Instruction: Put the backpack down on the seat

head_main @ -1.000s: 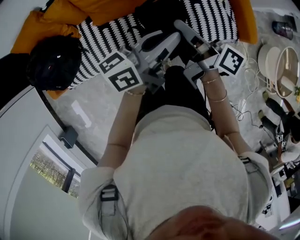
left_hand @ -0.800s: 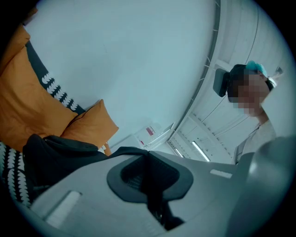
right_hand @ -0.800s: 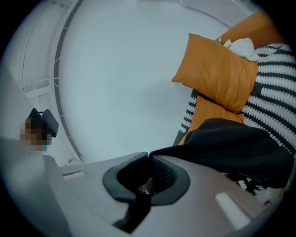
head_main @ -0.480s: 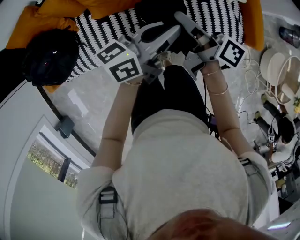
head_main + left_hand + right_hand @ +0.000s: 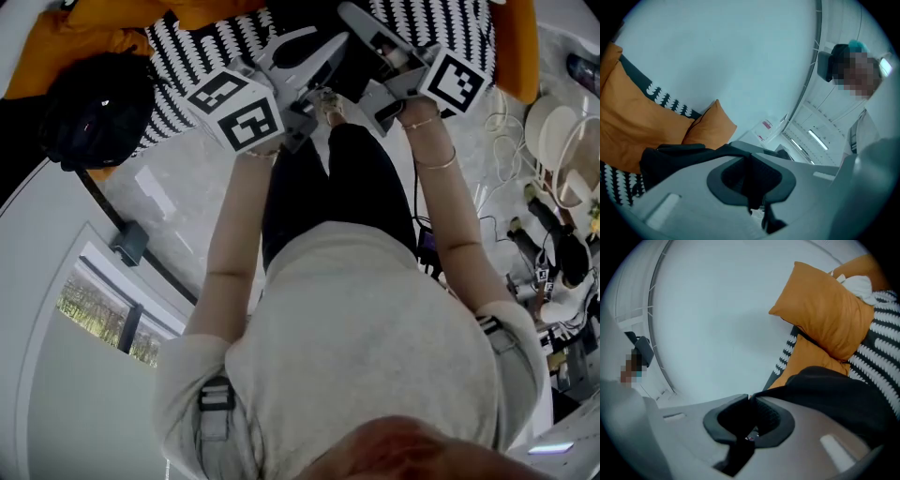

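In the head view both bare forearms stretch forward and angle inward. The left gripper (image 5: 323, 56) and right gripper (image 5: 354, 21) meet over the seat (image 5: 206, 56), which has a black-and-white leaf-print cover. The backpack (image 5: 314, 17) is a dark mass at their tips, over the seat. A rounded black bundle (image 5: 94, 103) lies well to the left. In the left gripper view the jaws are clenched on a flat fold of matte black backpack (image 5: 670, 157) fabric, with smooth orange cushions (image 5: 633, 122) behind. In the right gripper view the jaws clamp the same cloth, and the backpack (image 5: 834, 394) bulges soft and rounded beside a plump orange cushion (image 5: 825, 310).
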Tool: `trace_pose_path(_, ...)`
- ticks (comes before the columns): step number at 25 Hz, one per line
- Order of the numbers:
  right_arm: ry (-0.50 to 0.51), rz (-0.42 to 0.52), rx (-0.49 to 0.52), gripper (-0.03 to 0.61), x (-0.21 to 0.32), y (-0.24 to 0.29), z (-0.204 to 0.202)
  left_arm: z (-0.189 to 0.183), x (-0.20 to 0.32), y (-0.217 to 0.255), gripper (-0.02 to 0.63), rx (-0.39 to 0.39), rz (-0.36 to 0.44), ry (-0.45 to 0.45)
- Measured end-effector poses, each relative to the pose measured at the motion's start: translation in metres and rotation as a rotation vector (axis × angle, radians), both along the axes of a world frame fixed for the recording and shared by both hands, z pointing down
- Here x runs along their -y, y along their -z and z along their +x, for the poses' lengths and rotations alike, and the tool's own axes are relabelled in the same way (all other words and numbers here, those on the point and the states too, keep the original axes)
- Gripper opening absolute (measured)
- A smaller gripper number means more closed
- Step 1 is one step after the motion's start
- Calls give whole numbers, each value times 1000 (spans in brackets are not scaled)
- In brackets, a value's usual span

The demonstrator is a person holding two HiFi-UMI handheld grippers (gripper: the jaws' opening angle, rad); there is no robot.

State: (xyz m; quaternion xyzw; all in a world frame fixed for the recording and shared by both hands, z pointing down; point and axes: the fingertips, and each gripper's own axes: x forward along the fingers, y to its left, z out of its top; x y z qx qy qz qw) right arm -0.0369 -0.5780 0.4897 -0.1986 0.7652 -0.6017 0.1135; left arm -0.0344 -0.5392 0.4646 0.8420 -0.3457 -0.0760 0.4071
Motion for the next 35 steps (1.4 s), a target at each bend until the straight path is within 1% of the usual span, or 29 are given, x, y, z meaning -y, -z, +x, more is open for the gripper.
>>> trace_pose_path(3,7,30,-27,39,2,-8,3,6,0,-14,15,65,1,3)
trace_pose_path(7,17,47,-92,85,4,-20,5,10,0,-29,15,116,-43,26)
trace_pose_path(11,8,6,-125,123,13,-36,2,3,9,-47,14,133,-91,75)
trace_pose_path(13,-18,-6,-160,126,13,-45,8,-2,11,-60,15,139,-130,124)
trace_pose_path(16,-50,-29,-170,132,24,-64,3,-24,28,-89,20,143,-185,179)
trace_pose_path(18,-57,-42,-175,132,28,-73,2,-34,36,-100,20,138,-199,191)
trace_pose_path(22,-81,-49,-180,132,13,-73,17,-25,27,-99,37,143,-212,209)
trace_pose_path(23,-90,-54,-178,132,13,-77,18,-25,26,-102,46,144,-220,216)
trace_pose_path(24,-98,-57,-179,132,14,-82,17,-27,28,-106,76,144,-230,221)
trace_pose_path(25,-104,-60,-183,132,16,-88,16,-29,30,-111,139,144,-242,225)
trace_pose_path(27,-108,-62,-181,132,17,-95,13,-35,31,-119,198,152,-266,235)
trace_pose_path(28,-109,-57,-173,130,16,-95,11,-37,29,-122,224,157,-274,241)
trace_pose_path(29,-109,-47,-164,110,14,-93,9,-38,27,-122,233,161,-277,247)
trace_pose_path(30,-109,-32,-159,70,12,-91,8,-40,25,-121,239,163,-275,253)
trace_pose_path(31,-110,-17,-156,16,10,-88,8,-40,23,-118,241,164,-267,258)
trace_pose_path(32,-110,-3,-155,5,8,-85,9,-40,21,-115,241,161,-259,258)
trace_pose_path(35,-106,35,-133,3,0,-72,9,-40,12,-102,241,129,-236,243)
